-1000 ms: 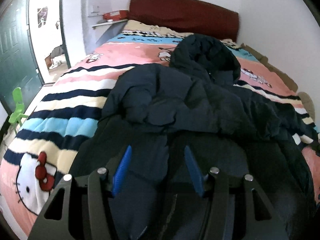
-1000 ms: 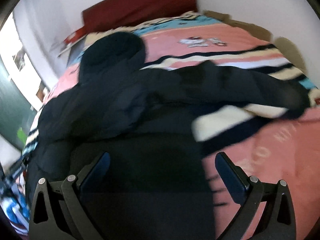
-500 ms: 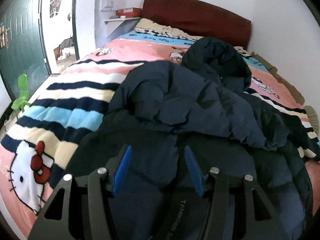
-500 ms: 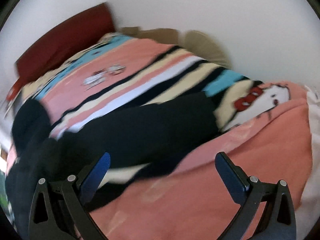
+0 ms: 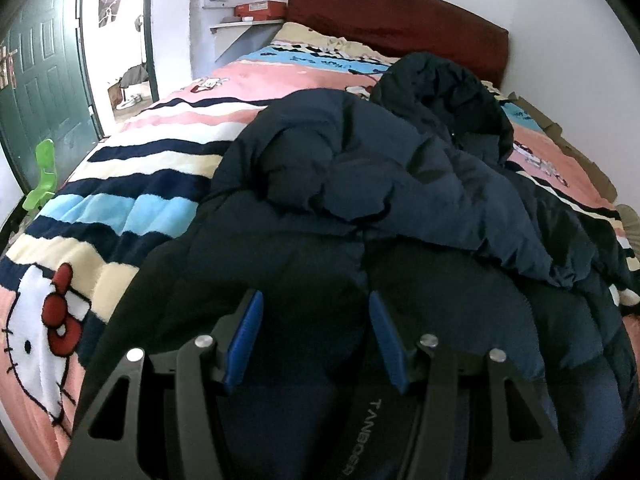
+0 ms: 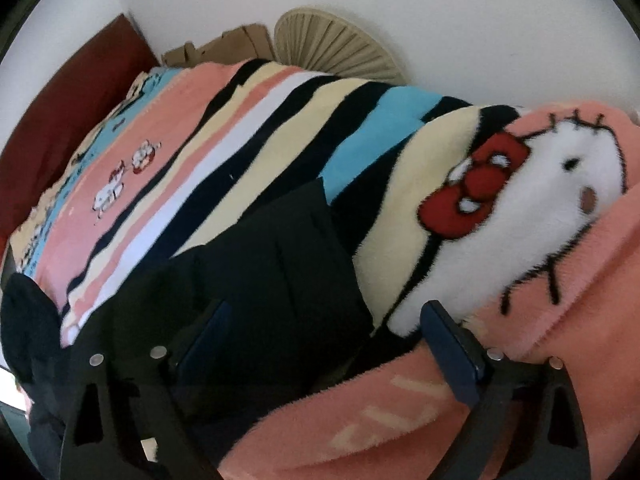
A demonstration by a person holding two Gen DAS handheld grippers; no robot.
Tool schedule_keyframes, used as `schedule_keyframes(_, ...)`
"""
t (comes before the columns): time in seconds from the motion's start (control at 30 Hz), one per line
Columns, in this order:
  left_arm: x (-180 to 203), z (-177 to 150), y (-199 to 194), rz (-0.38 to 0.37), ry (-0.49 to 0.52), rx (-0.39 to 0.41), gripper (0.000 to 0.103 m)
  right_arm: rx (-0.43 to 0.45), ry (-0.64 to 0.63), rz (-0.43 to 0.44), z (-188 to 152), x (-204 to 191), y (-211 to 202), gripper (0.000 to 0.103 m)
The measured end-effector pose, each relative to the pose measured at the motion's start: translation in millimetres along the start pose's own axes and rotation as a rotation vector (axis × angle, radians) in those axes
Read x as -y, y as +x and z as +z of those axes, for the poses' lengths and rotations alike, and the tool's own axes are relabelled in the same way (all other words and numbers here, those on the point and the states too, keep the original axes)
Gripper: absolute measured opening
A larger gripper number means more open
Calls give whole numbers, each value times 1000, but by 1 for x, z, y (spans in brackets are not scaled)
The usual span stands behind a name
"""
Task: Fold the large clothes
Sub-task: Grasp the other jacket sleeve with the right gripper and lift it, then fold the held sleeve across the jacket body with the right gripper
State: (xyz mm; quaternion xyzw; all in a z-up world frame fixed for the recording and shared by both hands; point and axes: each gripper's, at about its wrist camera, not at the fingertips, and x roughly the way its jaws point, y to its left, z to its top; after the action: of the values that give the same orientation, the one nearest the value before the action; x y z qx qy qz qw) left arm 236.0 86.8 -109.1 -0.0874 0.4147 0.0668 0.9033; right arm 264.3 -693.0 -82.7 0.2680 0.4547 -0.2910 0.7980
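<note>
- In the left wrist view, the dark navy puffer jacket [image 5: 360, 184] fills the middle and lower right of the frame, spread over a striped cartoon-cat blanket [image 5: 132, 184] on the bed.
- Its hood [image 5: 444, 92] lies toward the upper centre, just below the dark red headboard [image 5: 400, 28]; one sleeve [image 5: 400, 188] is folded across the body from upper left to right.
- The left gripper [image 5: 314, 334] sits at the bottom centre, directly over the jacket's lower part. Its blue pads [image 5: 244, 336] stand partway apart with dark fabric bunched up between them; whether the pads actually pinch that fabric cannot be told from this view.
- A green door [image 5: 40, 80] and a small green chair [image 5: 42, 176] are at the left edge, and a red box [image 5: 260, 8] sits on a shelf at the upper centre.
- In the right wrist view, part of the jacket [image 6: 256, 280] runs from the lower left up to the centre of the frame, ending in a squared edge against the blanket's stripes [image 6: 280, 120].
- The right gripper [image 6: 320, 320] is at the bottom, jaws wide and closing. The left pad is over the dark fabric and the right pad [image 6: 448, 352] over the pink blanket, with the jacket's edge between them and not yet pinched.
- A beige fan [image 6: 340, 48] and cardboard [image 6: 224, 44] stand against the wall at the top.
</note>
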Motion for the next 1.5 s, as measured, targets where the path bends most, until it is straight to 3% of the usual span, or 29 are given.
schedule_keyframes(0.1,0,-1,1,2,4,0,53,-15,-30,-22,1,-5,11,89)
schedule_keyframes(0.3,1,-2,2,5,7,-1,54,-49,-76,-33,-4,-14,23,55)
schedule_keyframes(0.37,1,-3,2,6,9,-1,54,-41,-105,-28,-3,-19,21,38)
schedule_keyframes(0.47,0,-3,2,4,8,0,53,-4,-136,-7,-3,-27,7,27)
schedule_keyframes(0.87,-5,1,-17,-27,3,29,53,185,-233,166,-14,-81,-94,21)
schedule_keyframes(1.13,-27,7,-52,-59,-32,91,53,261,-357,304,-32,-160,-173,16)
schedule_keyframes(1.5,-72,10,-90,-78,-54,167,53,311,-527,473,-91,-283,-269,15)
